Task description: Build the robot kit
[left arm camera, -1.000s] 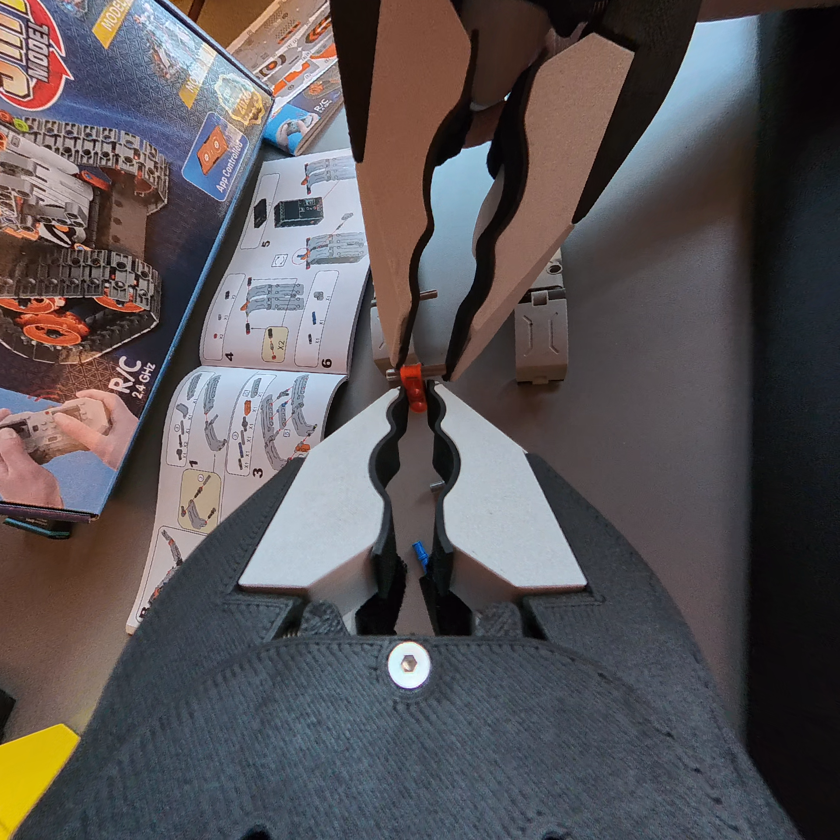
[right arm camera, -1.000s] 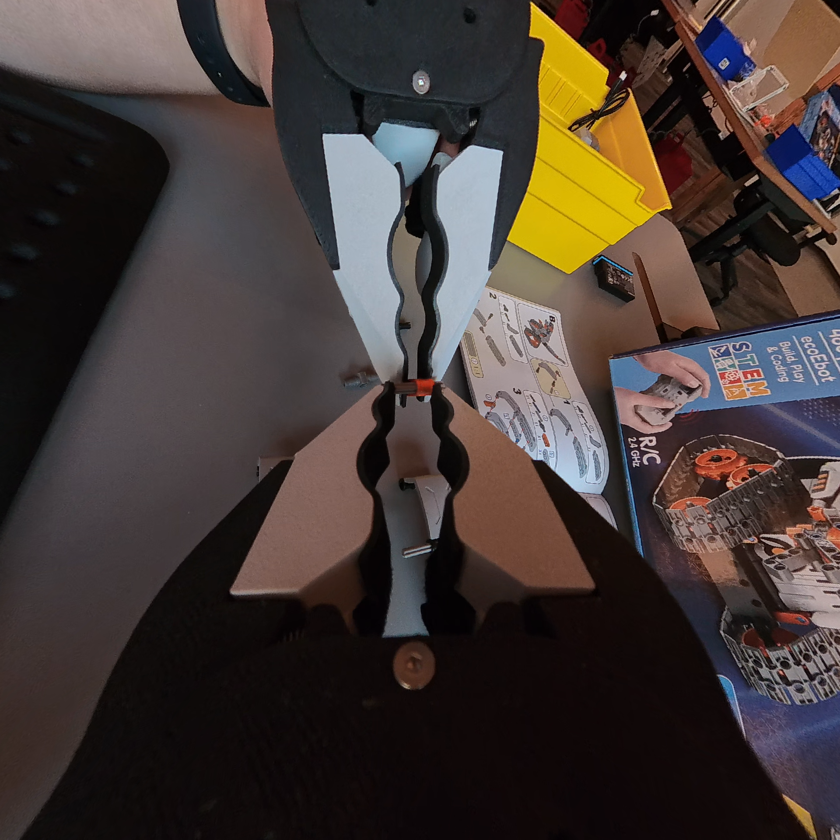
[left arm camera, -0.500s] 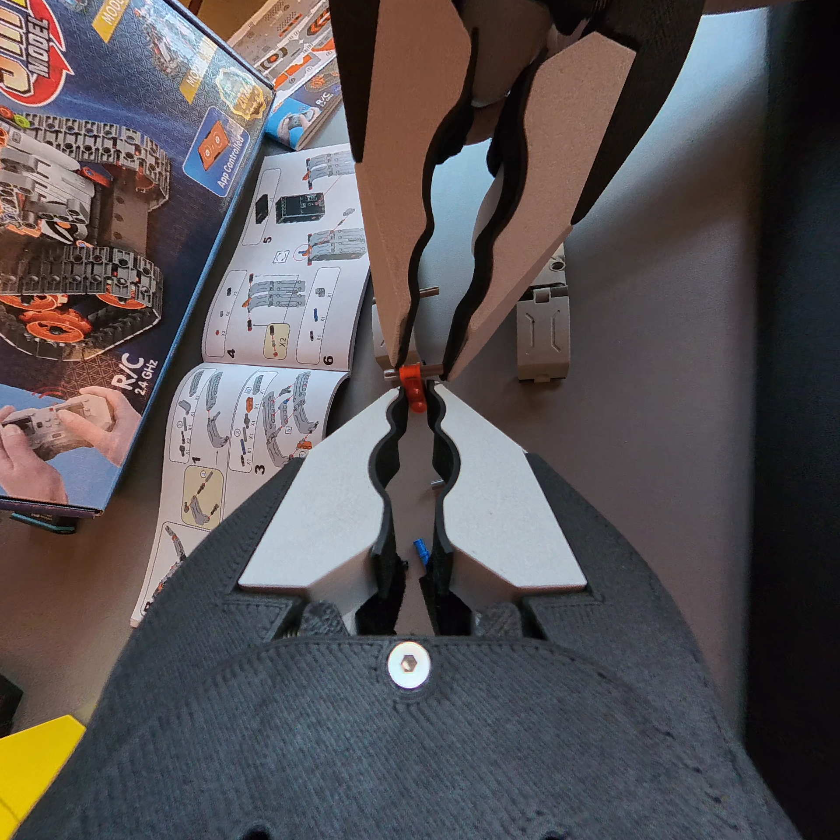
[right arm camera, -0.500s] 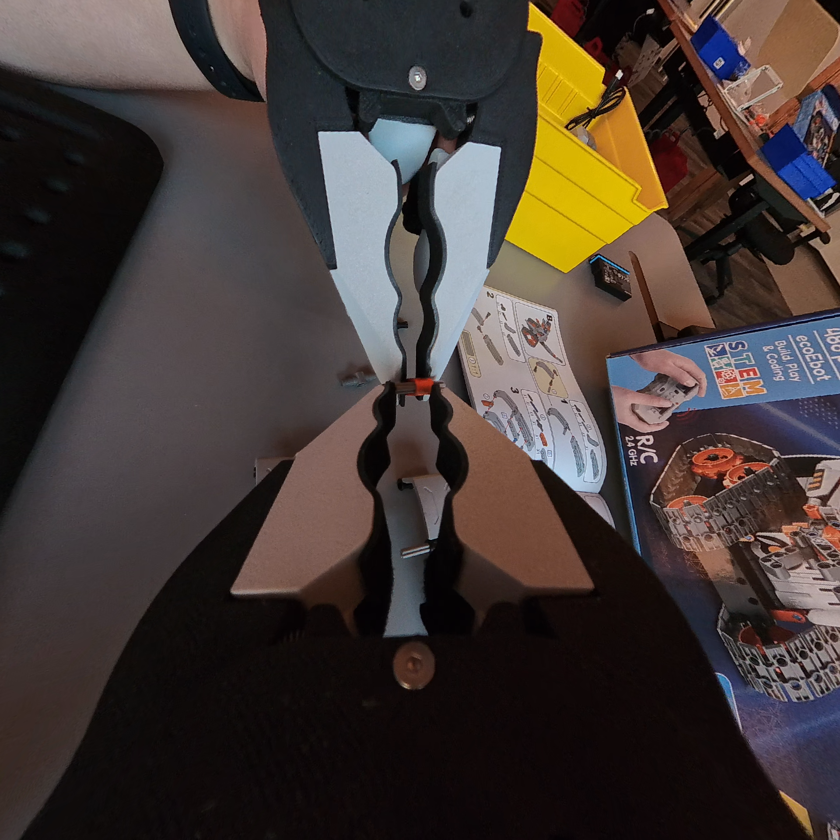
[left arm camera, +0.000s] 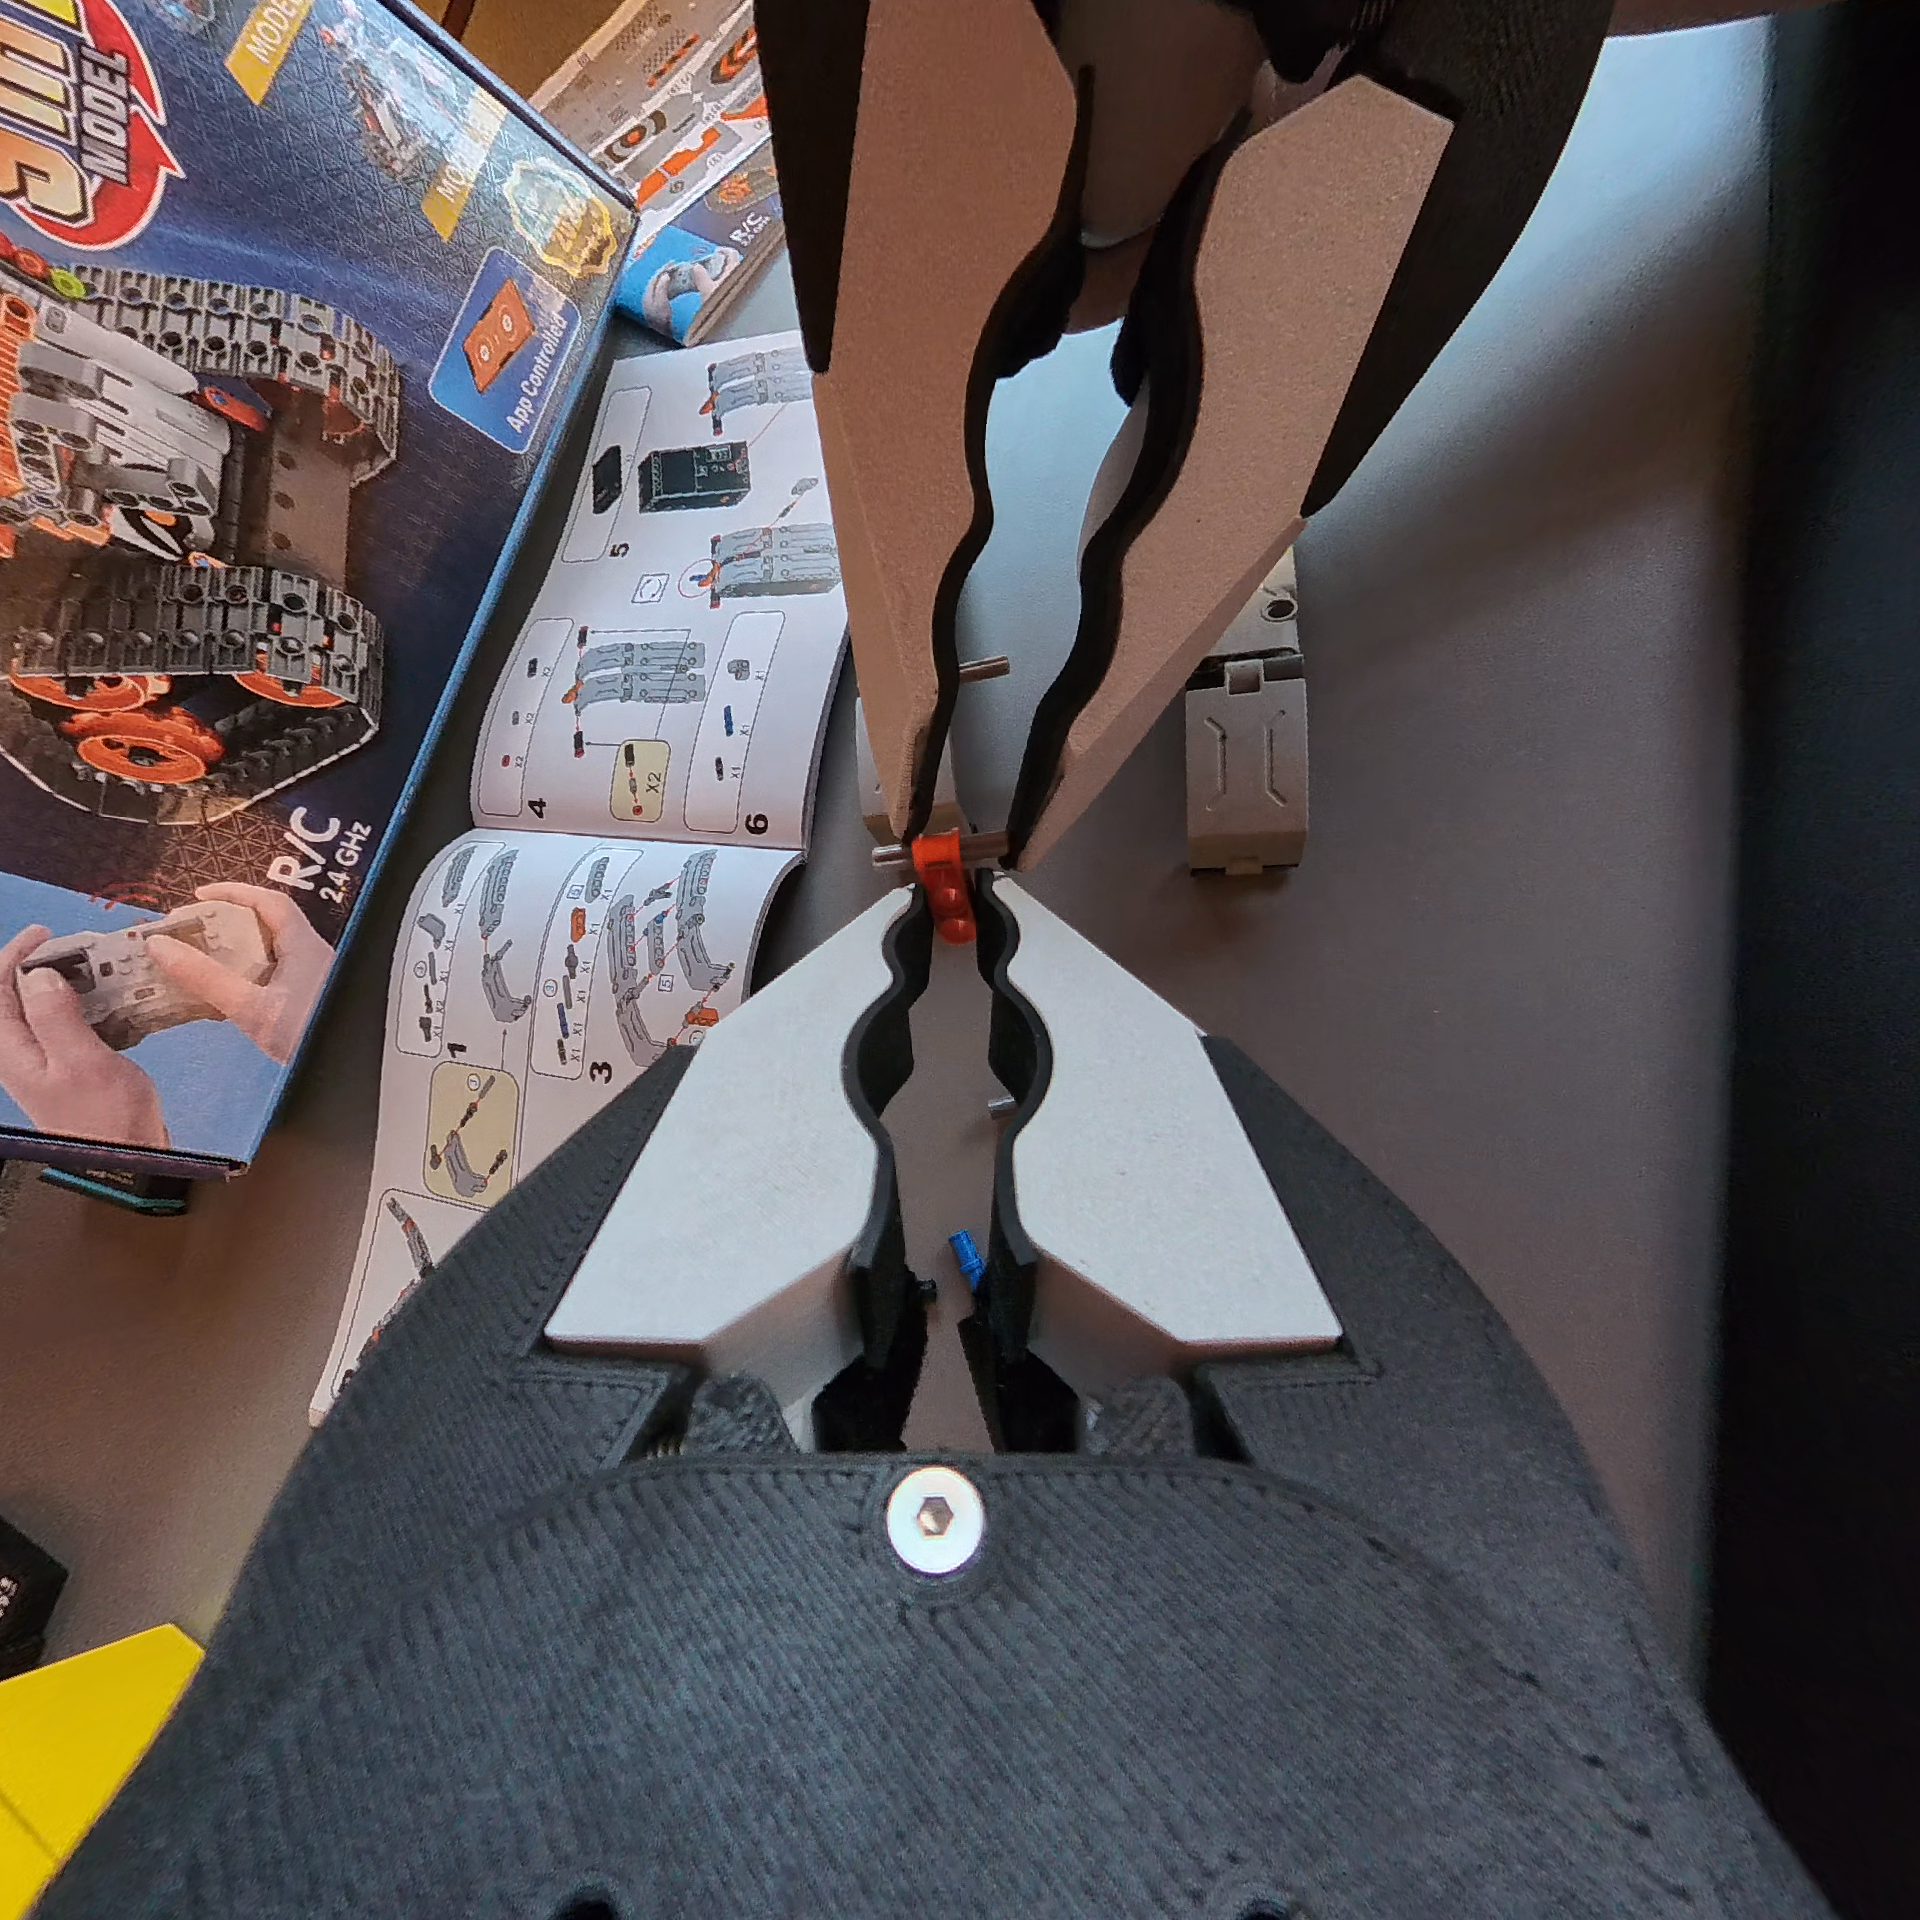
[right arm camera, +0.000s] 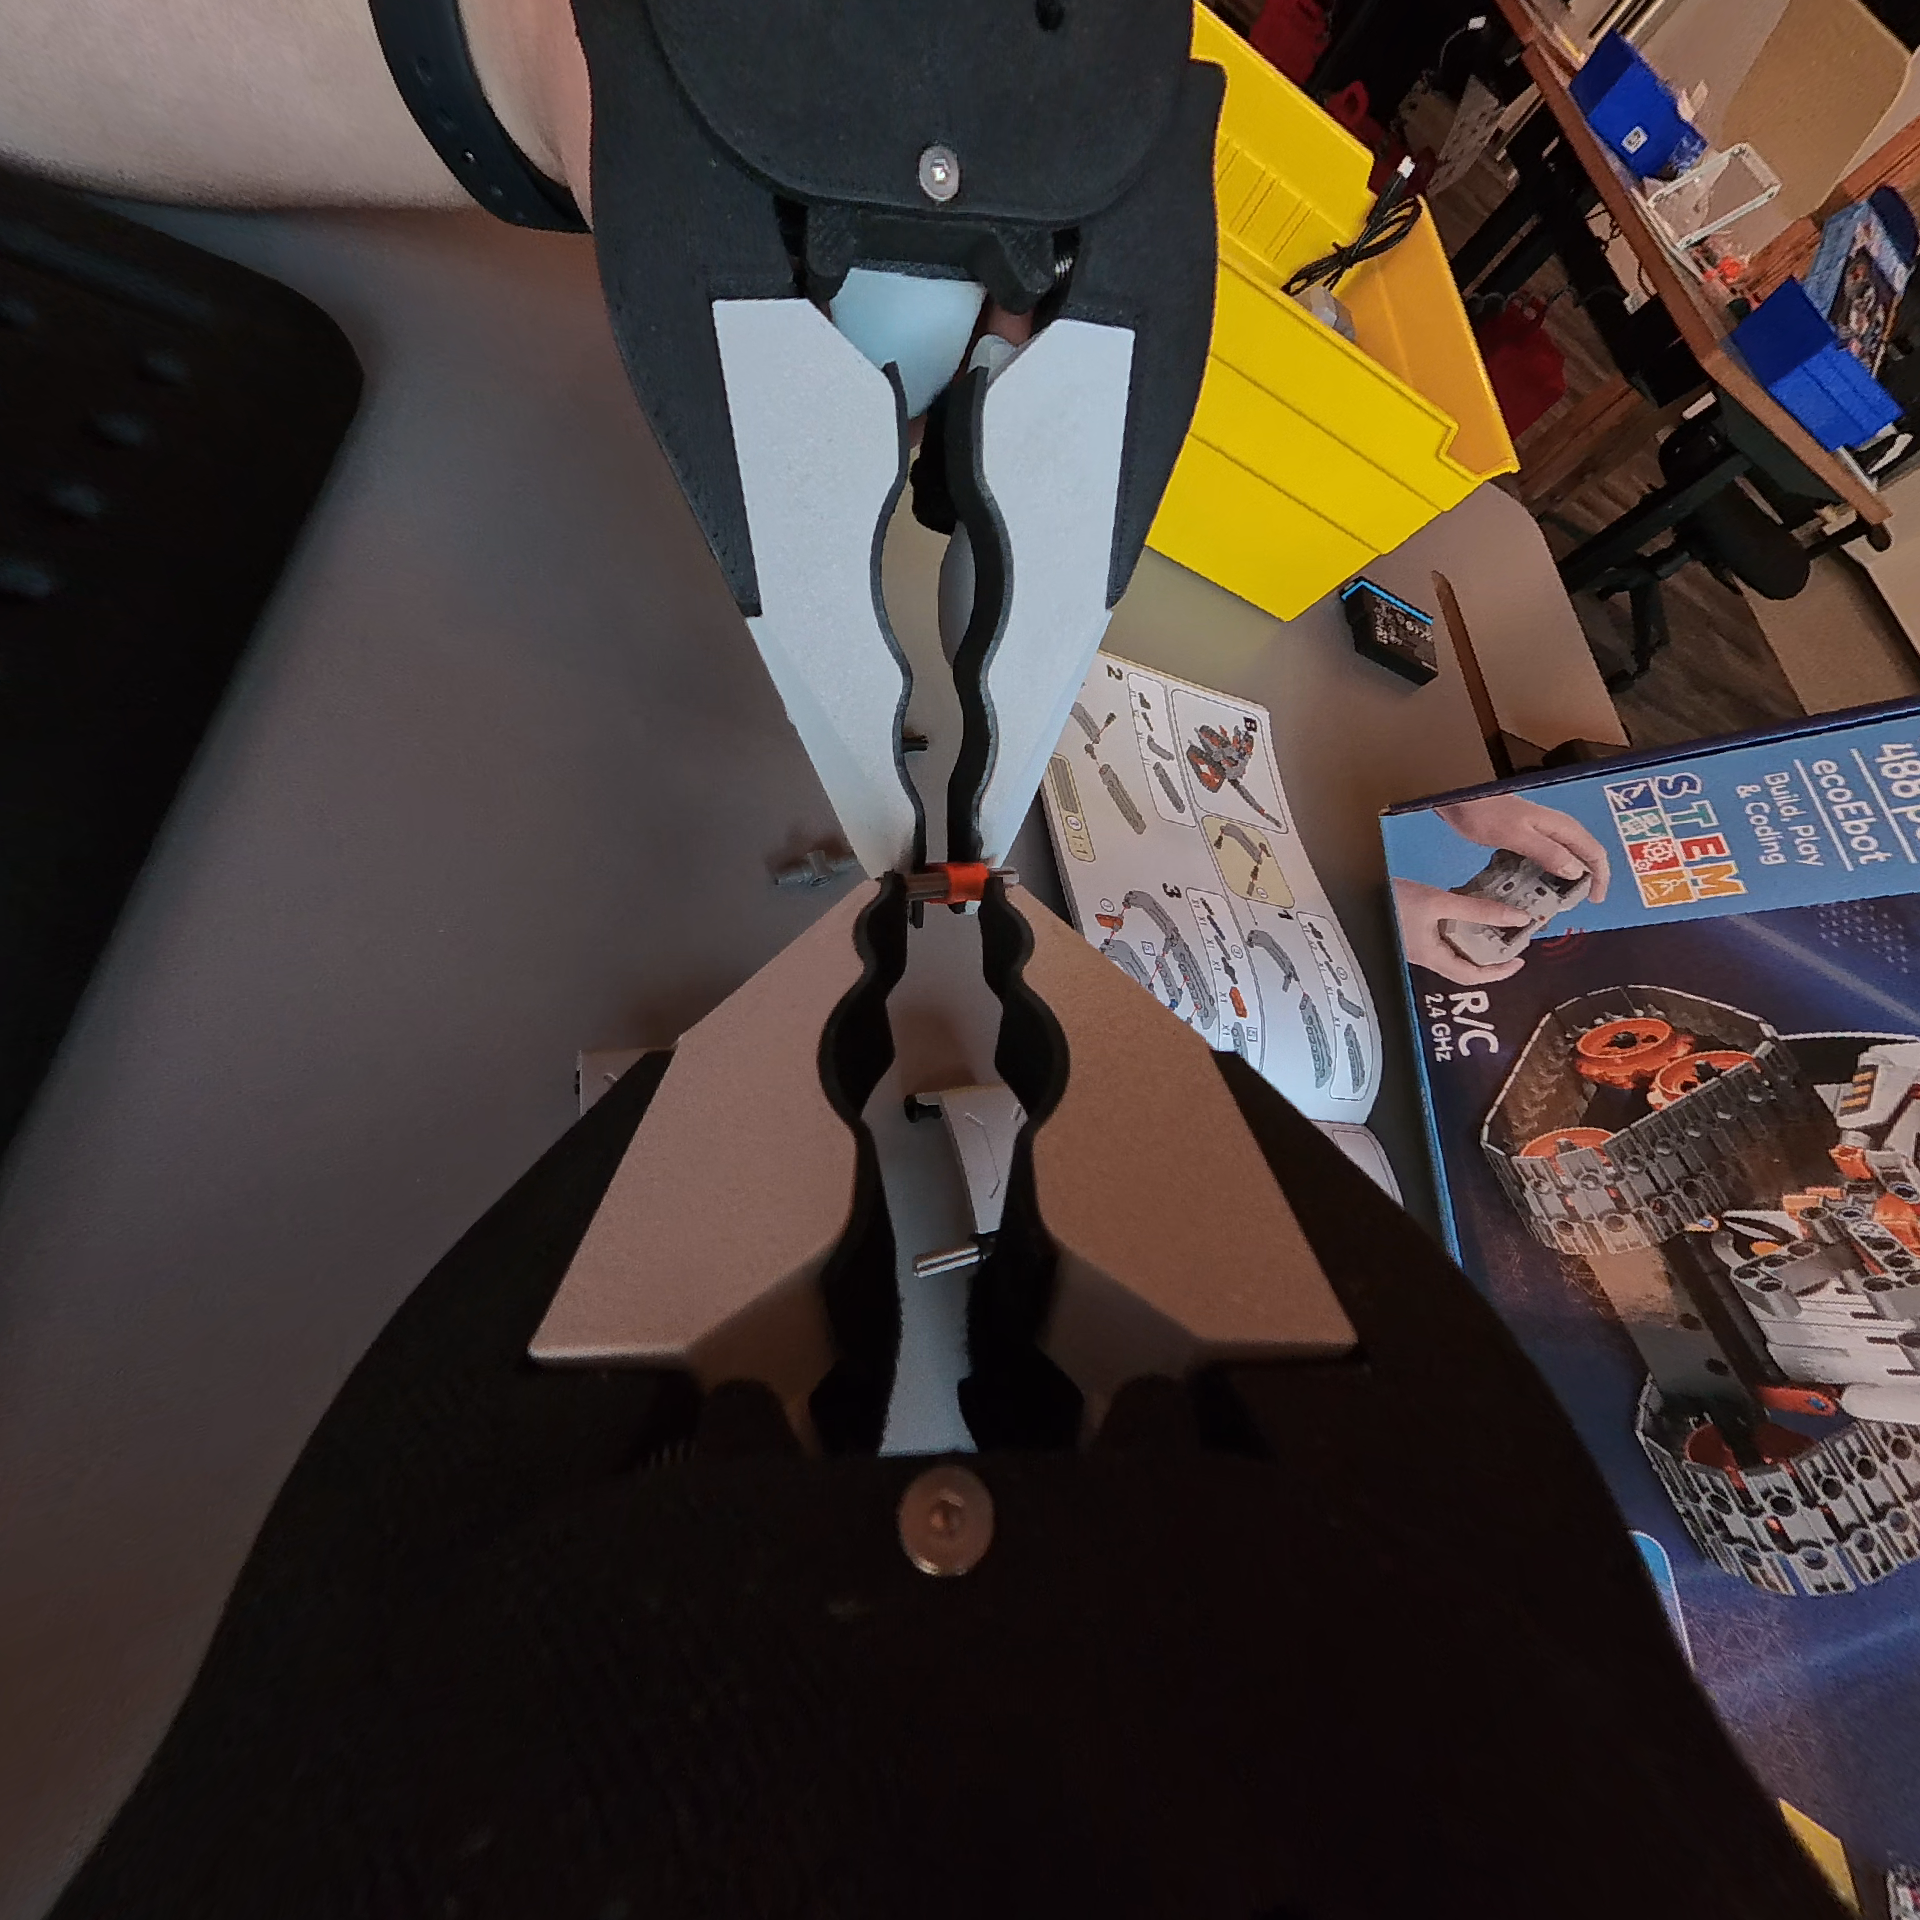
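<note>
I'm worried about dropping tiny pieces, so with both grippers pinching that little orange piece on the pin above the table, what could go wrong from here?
1. The left gripper holds the small orange plastic connector only at its fingertips; it may slip.
2. The right gripper pinches the thin grey metal-looking pin by its tips; a skewed push could jam or flick it.
3. A dropped part could blend in among the loose grey pins on the grey table.

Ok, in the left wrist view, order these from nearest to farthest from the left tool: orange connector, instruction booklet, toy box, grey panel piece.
1. Orange connector, pinched at the left tool tips.
2. Instruction booklet, just left.
3. Grey panel piece, ahead right; close to the booklet's rank.
4. Toy box, far left.
</note>
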